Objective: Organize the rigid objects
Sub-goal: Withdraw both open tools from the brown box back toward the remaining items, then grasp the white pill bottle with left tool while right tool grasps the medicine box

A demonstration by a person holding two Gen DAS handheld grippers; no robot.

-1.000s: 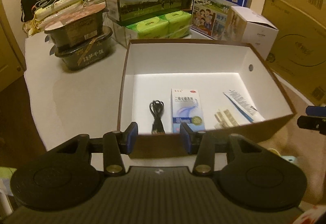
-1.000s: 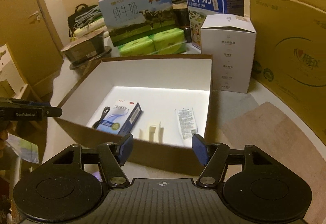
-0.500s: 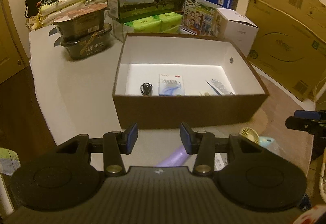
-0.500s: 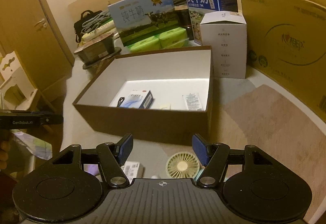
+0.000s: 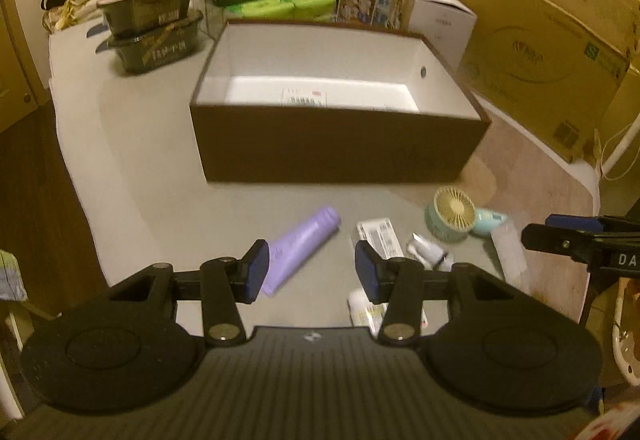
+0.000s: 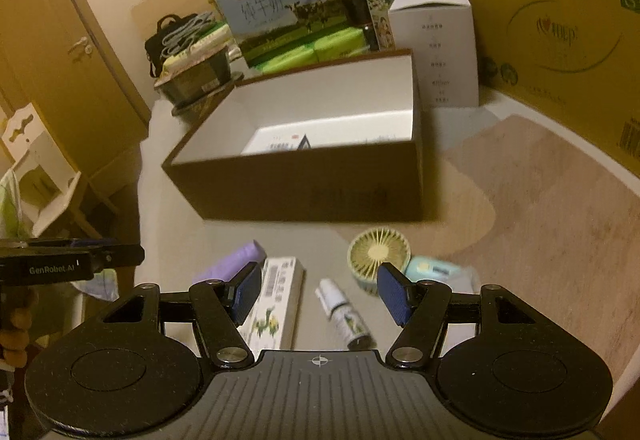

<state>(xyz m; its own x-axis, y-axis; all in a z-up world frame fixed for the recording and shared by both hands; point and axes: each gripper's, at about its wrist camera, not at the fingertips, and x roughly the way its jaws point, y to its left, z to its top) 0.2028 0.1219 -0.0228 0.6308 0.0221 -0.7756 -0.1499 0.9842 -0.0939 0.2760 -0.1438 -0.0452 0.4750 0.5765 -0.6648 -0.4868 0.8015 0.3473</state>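
1. the brown storage box (image 5: 340, 138) sits mid-table with its white inside open to the top. a medicine carton (image 5: 304, 97) lies on its floor, only its upper edge showing over the near wall.
2. a second ago both cameras looked down into the box from just over its near rim. both have since pulled back toward the table's near edge, and the box is now well ahead of the fingers.
3. that retreat has brought the unsorted items into view between the box and the grippers: a purple tube (image 5: 300, 248), a long white carton (image 6: 276, 304), a small spray bottle (image 6: 344, 316) and a handheld fan (image 6: 378, 258).
4. the left gripper (image 5: 308, 270) is spread wide and empty, above the tube's near end.
5. the right gripper (image 6: 318, 290) is likewise released and empty, with the spray bottle and the carton lying between its fingers.
6. i judge a drop-off is finished and the next pick is being chosen; the spray bottle looks the handiest for the right side.
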